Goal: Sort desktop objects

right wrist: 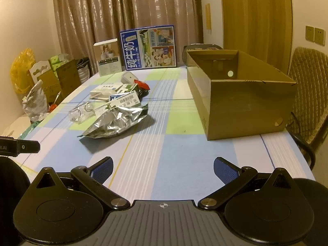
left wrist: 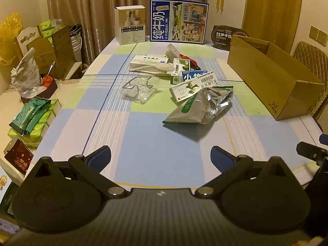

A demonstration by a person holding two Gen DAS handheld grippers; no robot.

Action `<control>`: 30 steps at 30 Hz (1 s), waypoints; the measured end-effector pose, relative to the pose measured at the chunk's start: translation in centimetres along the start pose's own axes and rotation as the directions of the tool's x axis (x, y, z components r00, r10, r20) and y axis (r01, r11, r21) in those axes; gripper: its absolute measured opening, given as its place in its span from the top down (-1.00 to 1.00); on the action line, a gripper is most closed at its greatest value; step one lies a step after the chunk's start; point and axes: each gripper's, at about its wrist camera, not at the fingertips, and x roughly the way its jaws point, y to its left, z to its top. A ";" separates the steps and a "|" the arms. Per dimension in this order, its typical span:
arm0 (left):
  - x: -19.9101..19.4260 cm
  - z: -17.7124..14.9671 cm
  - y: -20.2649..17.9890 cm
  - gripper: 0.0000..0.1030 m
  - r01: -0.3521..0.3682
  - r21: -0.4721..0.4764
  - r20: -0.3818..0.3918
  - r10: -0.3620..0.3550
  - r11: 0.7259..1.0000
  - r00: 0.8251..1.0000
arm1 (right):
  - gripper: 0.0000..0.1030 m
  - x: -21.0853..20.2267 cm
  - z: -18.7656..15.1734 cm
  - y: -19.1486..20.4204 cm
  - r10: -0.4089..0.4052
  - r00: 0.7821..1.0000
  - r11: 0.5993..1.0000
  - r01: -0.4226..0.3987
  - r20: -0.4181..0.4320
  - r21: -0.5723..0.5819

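Observation:
A pile of loose items lies mid-table: a silver foil pouch (left wrist: 202, 106) (right wrist: 116, 122), several medicine boxes (left wrist: 192, 88) (right wrist: 125, 100), a clear plastic holder with wire (left wrist: 138, 90) (right wrist: 82, 113), a white spoon (left wrist: 155, 68) and a white device (left wrist: 173, 51) (right wrist: 129, 78). An open brown cardboard box (left wrist: 272, 75) (right wrist: 242, 94) stands at the right. My left gripper (left wrist: 161, 155) is open and empty above the near table. My right gripper (right wrist: 163, 169) is open and empty, near the front edge, short of the box.
A blue milk carton box (left wrist: 178, 21) (right wrist: 148, 48) and a white box (left wrist: 130, 25) (right wrist: 108, 59) stand at the far edge. A black bowl (left wrist: 224, 34) sits behind the cardboard box. Cluttered side table at left (left wrist: 30, 106). A padded chair (right wrist: 309, 90) stands at right.

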 end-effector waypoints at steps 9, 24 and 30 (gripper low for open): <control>0.2 -0.1 0.0 -0.97 0.002 -0.001 -0.005 -0.002 1.000 1.000 | -0.97 0.2 -0.2 0.4 0.002 1.000 1.000 -0.002 -0.007 -0.021; 0.2 -0.2 0.0 -0.97 0.006 0.004 -0.006 -0.006 1.000 1.000 | -0.97 0.2 -0.4 0.6 0.005 1.000 1.000 -0.006 -0.009 -0.031; 0.2 -0.2 0.0 -0.97 0.006 0.005 -0.007 -0.006 1.000 1.000 | -0.97 0.2 -0.4 0.6 0.006 1.000 0.999 -0.006 -0.009 -0.032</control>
